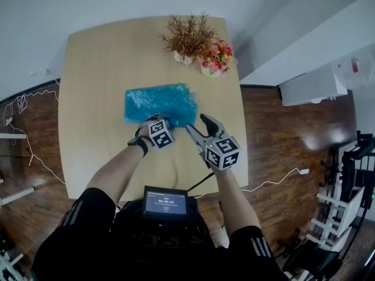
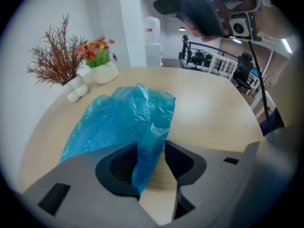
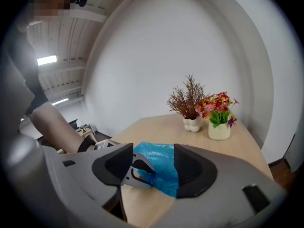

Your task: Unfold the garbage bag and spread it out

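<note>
Saw the blue garbage bag (image 1: 159, 103) lying crumpled and partly folded near the middle of the table (image 1: 99, 69); found the left gripper (image 1: 153, 122) at the bag's near edge, jaws clamped on a fold of blue film standing up between the pads; found the right gripper (image 1: 200, 123) just to its right, by the bag's near right corner, jaws apart and gripping nothing, with only the bag and the other gripper visible through the gap; noted dried twigs (image 1: 186, 37) and potted flowers (image 1: 215, 57) side by side at the table's far right, well apart from the bag; noted a small screen (image 1: 166, 202) nearest of all
</note>
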`<state>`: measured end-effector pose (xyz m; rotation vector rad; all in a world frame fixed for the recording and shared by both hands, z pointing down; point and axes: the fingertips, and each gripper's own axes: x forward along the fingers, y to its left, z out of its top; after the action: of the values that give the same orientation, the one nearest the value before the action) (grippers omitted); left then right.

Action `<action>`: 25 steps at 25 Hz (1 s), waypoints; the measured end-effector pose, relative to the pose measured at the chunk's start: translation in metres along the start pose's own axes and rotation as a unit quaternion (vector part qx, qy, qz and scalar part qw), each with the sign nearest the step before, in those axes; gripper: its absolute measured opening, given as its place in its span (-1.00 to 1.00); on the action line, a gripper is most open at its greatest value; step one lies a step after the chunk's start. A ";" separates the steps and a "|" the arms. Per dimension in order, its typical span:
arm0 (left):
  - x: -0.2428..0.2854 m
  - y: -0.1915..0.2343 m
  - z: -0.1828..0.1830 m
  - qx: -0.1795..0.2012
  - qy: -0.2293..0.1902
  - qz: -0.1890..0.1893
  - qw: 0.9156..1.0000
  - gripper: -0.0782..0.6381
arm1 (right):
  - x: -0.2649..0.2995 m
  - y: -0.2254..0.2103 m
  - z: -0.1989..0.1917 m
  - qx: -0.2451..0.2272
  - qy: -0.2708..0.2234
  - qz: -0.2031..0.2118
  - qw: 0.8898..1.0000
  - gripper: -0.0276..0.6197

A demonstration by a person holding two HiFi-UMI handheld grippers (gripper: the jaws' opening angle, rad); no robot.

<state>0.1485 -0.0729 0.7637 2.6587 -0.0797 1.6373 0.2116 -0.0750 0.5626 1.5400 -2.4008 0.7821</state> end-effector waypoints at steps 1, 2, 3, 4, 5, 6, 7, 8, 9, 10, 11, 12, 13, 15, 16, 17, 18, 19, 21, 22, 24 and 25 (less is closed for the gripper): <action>0.001 0.000 -0.001 -0.013 0.000 -0.006 1.000 -0.32 | -0.001 0.000 -0.003 0.001 0.002 0.000 1.000 -0.07; 0.001 -0.001 -0.001 -0.026 -0.001 -0.012 1.000 -0.34 | -0.002 -0.001 -0.005 0.001 0.003 0.000 1.000 -0.07; 0.001 -0.002 0.000 -0.039 -0.003 -0.019 0.999 -0.36 | -0.003 -0.001 -0.007 0.002 0.004 -0.001 1.000 -0.07; 0.000 -0.003 0.000 -0.051 -0.006 -0.025 0.998 -0.39 | -0.004 -0.002 -0.009 0.003 0.005 -0.002 1.000 -0.07; -0.001 -0.004 0.001 -0.059 -0.008 -0.030 0.998 -0.41 | -0.005 -0.002 -0.010 0.004 0.006 -0.003 1.000 -0.07; -0.001 -0.004 0.001 -0.066 -0.011 -0.034 0.997 -0.42 | -0.005 -0.003 -0.012 0.005 0.007 -0.003 1.000 -0.07; -0.001 -0.003 0.001 -0.071 -0.013 -0.034 0.997 -0.45 | -0.005 -0.003 -0.013 0.006 0.007 -0.004 1.000 -0.07; -0.002 -0.002 0.001 -0.077 -0.016 -0.033 0.996 -0.53 | -0.005 -0.002 -0.014 0.006 0.008 -0.004 1.000 -0.07; -0.002 -0.001 0.001 -0.084 -0.019 -0.031 0.996 -0.64 | -0.004 -0.002 -0.014 0.006 0.009 -0.004 1.000 -0.07; -0.003 0.001 0.000 -0.092 -0.021 -0.029 0.995 -0.71 | -0.004 -0.001 -0.014 0.005 0.009 -0.003 1.000 -0.07; -0.004 0.002 0.000 -0.100 -0.023 -0.029 0.994 -0.75 | -0.004 -0.001 -0.014 0.005 0.009 -0.003 1.000 -0.07; -0.005 0.003 0.000 -0.106 -0.026 -0.030 0.994 -0.78 | -0.004 -0.001 -0.013 0.004 0.008 -0.004 1.000 -0.07; -0.007 0.004 0.000 -0.111 -0.030 -0.030 0.993 -0.78 | -0.004 -0.001 -0.012 0.003 0.007 -0.004 1.000 -0.07; -0.015 0.005 0.005 -0.117 -0.049 -0.033 0.991 -0.78 | -0.003 0.000 -0.011 0.000 0.006 -0.005 1.000 -0.07; -0.023 0.004 0.011 -0.121 -0.064 -0.036 0.990 -0.78 | -0.003 0.000 -0.010 -0.002 0.005 -0.006 1.000 -0.07; -0.034 0.004 0.019 -0.127 -0.082 -0.040 0.988 -0.78 | -0.004 0.000 -0.008 -0.003 0.003 -0.007 1.000 -0.07; -0.047 0.004 0.026 -0.134 -0.102 -0.044 0.985 -0.78 | -0.004 -0.001 -0.006 -0.003 -0.001 -0.010 1.000 -0.07; -0.058 0.005 0.033 -0.144 -0.122 -0.046 0.981 -0.78 | -0.004 -0.003 -0.004 0.000 -0.006 -0.012 1.000 -0.07; -0.075 0.010 0.037 -0.164 -0.163 -0.043 0.972 -0.78 | -0.004 -0.012 -0.003 0.014 -0.016 -0.022 1.000 -0.07; -0.081 0.012 0.037 -0.172 -0.184 -0.041 0.967 -0.78 | -0.003 -0.019 -0.005 0.022 -0.016 -0.029 0.999 -0.07; -0.098 0.013 0.037 -0.188 -0.227 -0.043 0.955 -0.78 | 0.001 -0.031 -0.014 0.033 -0.006 -0.043 0.999 -0.07; -0.108 0.012 0.039 -0.194 -0.247 -0.046 0.948 -0.78 | 0.004 -0.035 -0.019 0.034 0.002 -0.046 0.998 -0.07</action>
<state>0.1339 -0.0829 0.6494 2.6274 -0.2506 0.7912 0.2388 -0.0794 0.5922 1.6602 -2.3034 0.8538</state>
